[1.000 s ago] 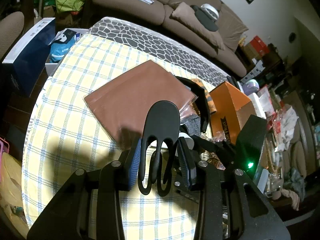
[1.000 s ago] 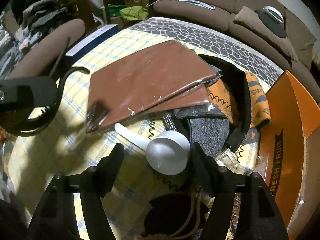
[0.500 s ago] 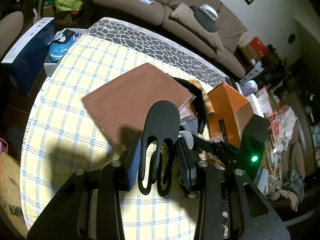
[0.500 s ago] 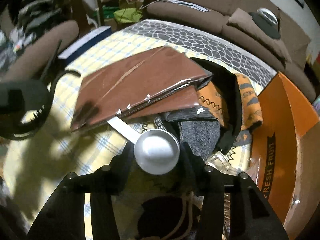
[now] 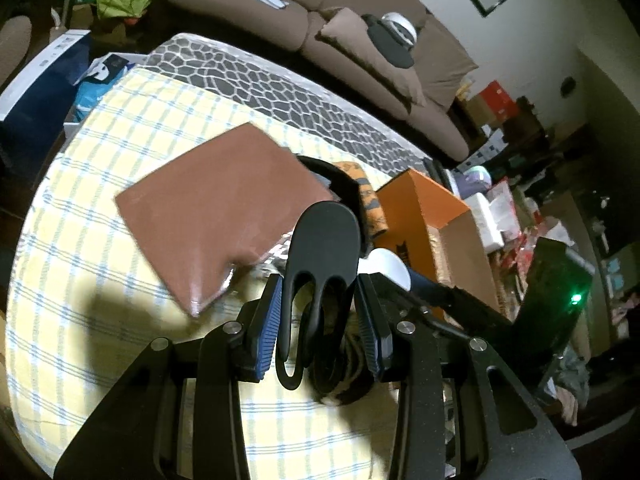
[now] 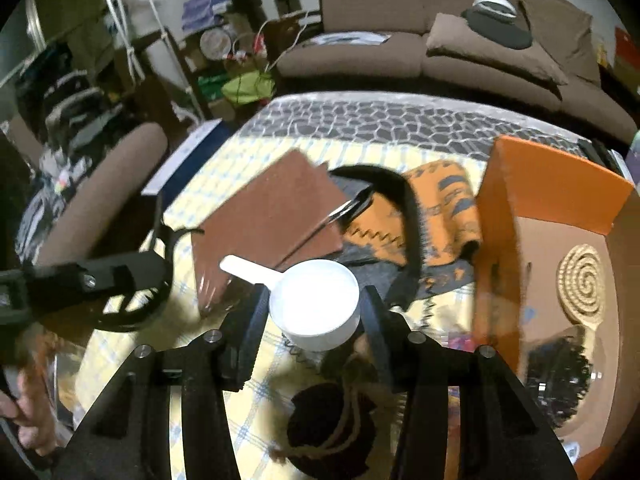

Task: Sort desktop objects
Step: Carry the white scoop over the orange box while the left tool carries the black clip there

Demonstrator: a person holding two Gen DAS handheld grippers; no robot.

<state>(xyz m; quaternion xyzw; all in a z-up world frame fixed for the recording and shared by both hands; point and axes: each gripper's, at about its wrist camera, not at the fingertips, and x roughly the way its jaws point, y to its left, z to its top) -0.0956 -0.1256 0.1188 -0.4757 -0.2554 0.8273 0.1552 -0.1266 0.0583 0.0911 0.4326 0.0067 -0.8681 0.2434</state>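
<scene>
My left gripper (image 5: 318, 294) is shut on a black forked plastic piece (image 5: 324, 236), which stands up between the blue pads above the checked tablecloth (image 5: 80, 240). My right gripper (image 6: 314, 314) is shut on the bowl of a white measuring scoop (image 6: 312, 292). The scoop hangs clear of the cloth with its handle pointing up and left. In the left wrist view the scoop (image 5: 388, 266) shows just right of my left fingers. The open orange box (image 6: 552, 184) stands to the right of the scoop.
A brown folder (image 5: 216, 208) lies mid-table, partly over an orange patterned cloth (image 6: 444, 200) and a black band (image 6: 404, 216). A dark drawstring pouch (image 6: 332, 428) lies under my right gripper. The box holds a coiled rope mat (image 6: 582, 280). A sofa stands behind the table.
The right jaws closed on the white scoop and lifted it off the cloth, and the view swung toward the orange box. The left gripper drifted slightly, still holding the black piece.
</scene>
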